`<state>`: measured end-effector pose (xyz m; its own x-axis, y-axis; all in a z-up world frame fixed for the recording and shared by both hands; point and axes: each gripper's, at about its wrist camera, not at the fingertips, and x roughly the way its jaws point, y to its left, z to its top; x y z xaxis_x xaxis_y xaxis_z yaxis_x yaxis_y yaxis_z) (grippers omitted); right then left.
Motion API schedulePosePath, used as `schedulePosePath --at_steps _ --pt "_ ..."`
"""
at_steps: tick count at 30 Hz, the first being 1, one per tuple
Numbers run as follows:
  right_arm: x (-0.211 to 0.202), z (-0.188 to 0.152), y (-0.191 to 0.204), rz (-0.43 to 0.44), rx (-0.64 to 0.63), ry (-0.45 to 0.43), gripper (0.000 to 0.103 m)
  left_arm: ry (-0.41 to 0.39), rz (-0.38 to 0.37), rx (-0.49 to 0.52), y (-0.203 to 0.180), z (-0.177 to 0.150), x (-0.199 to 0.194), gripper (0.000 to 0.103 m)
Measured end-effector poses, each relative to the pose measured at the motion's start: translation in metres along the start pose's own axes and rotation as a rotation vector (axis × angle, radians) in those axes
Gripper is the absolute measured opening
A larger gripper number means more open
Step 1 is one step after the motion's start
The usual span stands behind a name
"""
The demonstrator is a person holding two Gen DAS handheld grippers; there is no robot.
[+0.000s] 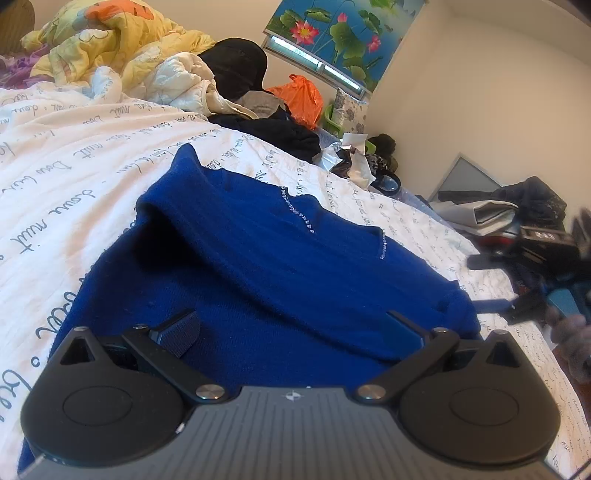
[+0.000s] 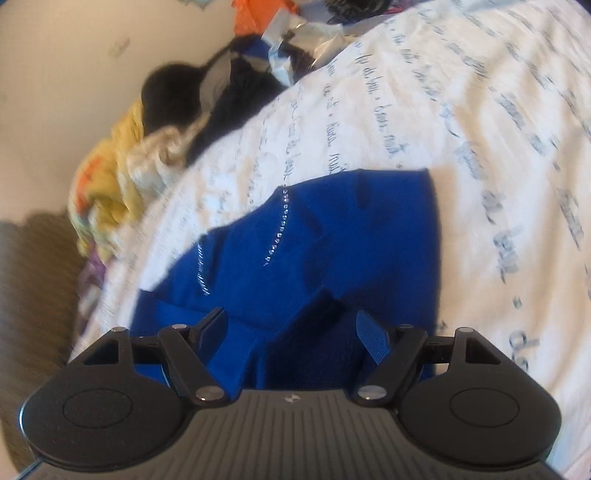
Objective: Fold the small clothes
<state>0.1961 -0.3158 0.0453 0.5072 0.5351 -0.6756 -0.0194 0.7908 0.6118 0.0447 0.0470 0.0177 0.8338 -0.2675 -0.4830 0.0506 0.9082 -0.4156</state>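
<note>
A royal-blue knit sweater (image 1: 277,258) with a line of small rhinestones (image 1: 295,212) lies partly folded on the white script-print bedsheet (image 1: 74,166). My left gripper (image 1: 291,328) hovers low over its near edge, jaws wide open with nothing pinched. At that view's right edge, my right gripper (image 1: 487,284) shows blurred beside the sweater's right corner. In the right wrist view the sweater (image 2: 351,229) fills the centre, and my right gripper (image 2: 293,332) stands open. A raised fold of blue cloth sits between its fingers (image 2: 373,339), and the pads do not press it.
A yellow quilt heap (image 1: 110,40) and a pile of dark clothes (image 1: 273,125) lie at the bed's far side, by an orange bag (image 1: 299,96). Dark clutter (image 1: 517,210) sits off the bed's right edge. A lotus-print blind (image 1: 343,33) hangs on the wall.
</note>
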Motion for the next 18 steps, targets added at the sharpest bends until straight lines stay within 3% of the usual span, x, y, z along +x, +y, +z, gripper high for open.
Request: schedulePosePath --at_steps 3,6,7,8,9,11,15,16,17,18 --pt "0.031 0.009 0.021 -0.072 -0.074 0.107 0.076 0.0 -0.002 -0.003 0.0 0.0 0.0 0.103" --pt "0.055 0.007 0.031 -0.224 -0.157 0.149 0.071 0.0 -0.005 -0.006 0.0 0.0 0.001 0.103" --pt "0.056 0.006 0.035 -0.254 -0.193 0.143 0.049 0.0 -0.007 -0.008 0.001 0.0 0.0 0.103" --pt "0.053 0.004 0.036 -0.3 -0.211 0.131 0.014 0.0 -0.009 -0.01 0.001 0.0 0.0 0.103" --pt "0.049 0.002 0.036 -0.309 -0.221 0.128 0.005 0.0 -0.01 -0.011 0.001 0.0 0.0 0.103" --pt "0.025 -0.006 0.03 -0.25 -0.223 0.068 0.006 -0.001 -0.014 -0.013 0.001 0.0 0.0 0.103" --pt "-0.035 -0.048 0.0 -0.015 -0.135 -0.001 0.008 0.0 -0.024 -0.017 0.002 0.0 0.0 0.103" --pt "-0.044 -0.06 -0.015 0.035 -0.097 -0.009 0.017 0.001 -0.026 -0.017 0.002 0.001 0.001 0.103" --pt "-0.05 -0.071 -0.031 0.071 -0.042 -0.007 0.036 0.002 -0.028 -0.016 0.002 0.0 0.001 0.103" --pt "-0.054 -0.08 -0.049 0.099 0.03 -0.012 0.048 0.004 -0.028 -0.015 0.002 0.0 0.001 0.103"
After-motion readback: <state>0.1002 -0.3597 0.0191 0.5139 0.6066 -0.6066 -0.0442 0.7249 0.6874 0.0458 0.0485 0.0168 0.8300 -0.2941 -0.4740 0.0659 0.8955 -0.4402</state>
